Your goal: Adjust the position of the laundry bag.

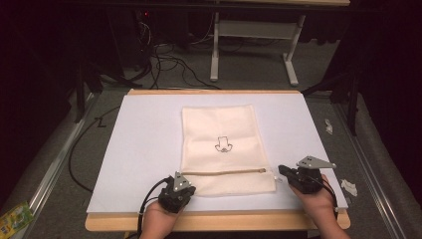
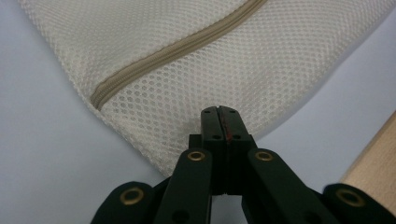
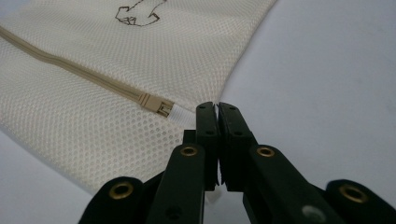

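Observation:
A cream mesh bag point(image 1: 219, 144) with a small dark drawing lies flat on the white board point(image 1: 144, 149). Its beige zipper point(image 1: 224, 172) runs across the near end. My left gripper point(image 1: 190, 186) is at the bag's near-left corner. In the left gripper view its jaws point(image 2: 218, 110) are together, pinching the mesh point(image 2: 187, 84) below the zipper's end point(image 2: 100, 95). My right gripper point(image 1: 280, 171) is at the zipper's right end. There its jaws point(image 3: 217, 106) are shut on the white pull tab point(image 3: 180, 113) fixed to the slider point(image 3: 154, 103).
The board rests on a wooden table whose front edge point(image 1: 214, 221) shows near the hands and in the left gripper view point(image 2: 373, 163). Cables point(image 1: 169, 59) and a white table frame point(image 1: 254, 30) stand on the floor behind. Paper scraps point(image 1: 348, 186) lie at the right.

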`<state>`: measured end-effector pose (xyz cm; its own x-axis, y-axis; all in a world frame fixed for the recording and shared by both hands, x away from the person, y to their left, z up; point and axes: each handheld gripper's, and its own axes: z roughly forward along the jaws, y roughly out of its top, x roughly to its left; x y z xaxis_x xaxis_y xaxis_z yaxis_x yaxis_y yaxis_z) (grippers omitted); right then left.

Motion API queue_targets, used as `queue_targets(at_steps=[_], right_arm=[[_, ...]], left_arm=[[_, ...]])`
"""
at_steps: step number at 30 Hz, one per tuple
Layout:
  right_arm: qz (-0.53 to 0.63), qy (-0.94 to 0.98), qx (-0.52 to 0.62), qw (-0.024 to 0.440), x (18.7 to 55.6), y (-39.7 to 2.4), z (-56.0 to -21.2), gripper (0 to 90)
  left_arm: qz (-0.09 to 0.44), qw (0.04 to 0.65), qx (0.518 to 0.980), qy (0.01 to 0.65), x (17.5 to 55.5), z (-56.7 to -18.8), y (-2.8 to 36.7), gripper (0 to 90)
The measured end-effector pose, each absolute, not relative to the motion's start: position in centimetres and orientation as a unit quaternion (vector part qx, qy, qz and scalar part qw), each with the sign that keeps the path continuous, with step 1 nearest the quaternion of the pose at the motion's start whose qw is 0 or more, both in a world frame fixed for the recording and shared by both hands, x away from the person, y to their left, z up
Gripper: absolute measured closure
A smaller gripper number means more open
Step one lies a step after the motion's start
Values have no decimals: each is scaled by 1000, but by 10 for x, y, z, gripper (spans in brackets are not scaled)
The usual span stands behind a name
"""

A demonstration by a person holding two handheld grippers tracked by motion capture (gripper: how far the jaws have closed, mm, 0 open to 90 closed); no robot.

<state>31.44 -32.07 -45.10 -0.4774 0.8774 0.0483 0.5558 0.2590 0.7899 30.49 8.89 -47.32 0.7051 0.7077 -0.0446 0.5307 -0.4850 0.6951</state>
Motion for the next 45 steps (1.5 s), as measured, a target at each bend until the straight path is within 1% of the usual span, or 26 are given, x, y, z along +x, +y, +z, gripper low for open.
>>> queue_targets(at_steps=[2,7,8,9,10,11,12,14,15,17,20,23,26,31,34,38,39,41,43,44,45], right_arm=[[395,767,462,205,314,-319,-450,882],[397,773,455,195,314,-314,-451,862],[400,774,455,185,316,-310,-453,829],[401,774,456,178,317,-308,-455,797],[402,774,460,169,318,-305,-457,767],[398,776,464,156,319,-302,-461,735],[393,779,465,150,320,-298,-464,708],[382,785,462,157,320,-291,-466,666],[382,785,462,157,320,-291,-466,666],[376,782,468,168,321,-287,-467,634],[370,780,479,160,323,-286,-471,631],[364,780,482,163,323,-286,-472,632],[361,780,487,154,324,-287,-475,636],[361,785,480,152,323,-285,-476,670],[363,785,479,149,324,-285,-477,671],[364,786,478,147,324,-286,-477,675],[367,787,473,150,323,-286,-478,676],[366,789,472,144,324,-287,-477,682],[369,787,475,139,324,-287,-477,697],[371,787,473,138,325,-288,-478,718],[371,787,474,132,325,-288,-477,747]], left_arm=[[128,349,855,361,302,-472,93,900],[134,356,847,370,297,-469,102,900],[143,374,838,371,294,-465,105,898],[143,374,838,371,294,-465,105,882],[156,395,828,366,292,-460,106,854],[156,395,828,366,292,-460,106,824],[162,412,818,367,292,-456,106,769],[160,426,809,372,293,-456,108,690],[160,426,809,372,293,-456,108,667],[157,427,805,381,295,-457,108,620],[163,438,796,385,297,-456,109,588],[164,440,794,386,299,-457,109,564],[164,443,792,387,300,-459,108,543],[165,449,794,376,302,-459,106,542],[168,459,785,381,309,-462,101,498],[171,463,784,376,315,-465,98,501],[173,463,787,369,317,-464,98,534],[173,464,788,366,318,-464,97,532],[151,459,789,380,320,-462,98,538],[151,459,789,380,320,-462,98,538],[127,469,783,388,322,-462,96,537]])
